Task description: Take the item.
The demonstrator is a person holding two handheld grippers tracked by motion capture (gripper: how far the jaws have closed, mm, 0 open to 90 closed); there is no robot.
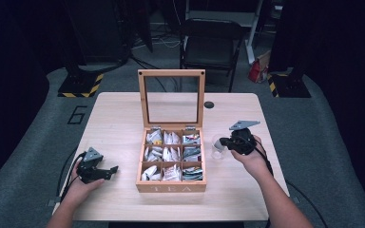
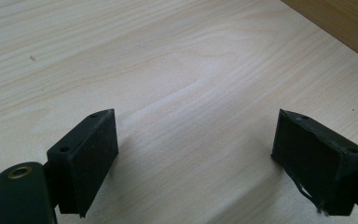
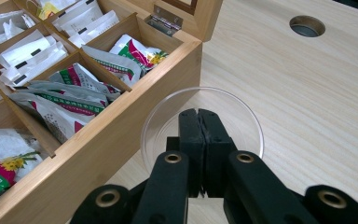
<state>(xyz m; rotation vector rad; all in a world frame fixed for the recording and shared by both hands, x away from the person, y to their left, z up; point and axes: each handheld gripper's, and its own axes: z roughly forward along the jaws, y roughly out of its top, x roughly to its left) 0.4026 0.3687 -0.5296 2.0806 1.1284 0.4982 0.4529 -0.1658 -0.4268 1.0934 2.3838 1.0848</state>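
A wooden tea box [image 1: 171, 187] stands in the middle of the table with its glass lid [image 1: 171, 73] upright; its compartments hold several tea bags [image 3: 70, 95]. A clear glass cup [image 1: 216, 152] stands just right of the box [image 3: 121, 140]. My right gripper [image 1: 224, 141] is shut, its jaws pinched together over the near rim of the cup [image 3: 247, 116]; the right gripper [image 3: 199, 116] points down into it. My left gripper [image 1: 114, 168] rests low on the table left of the box. In its own view the left gripper [image 2: 196, 154] is open over bare wood.
A round cable hole [image 1: 209, 104] sits in the table behind the cup, also the hole [image 3: 307, 26] at upper right. A black folding chair [image 1: 211, 42] stands beyond the table's far edge. Bare tabletop [image 1: 114, 123] lies left of the box.
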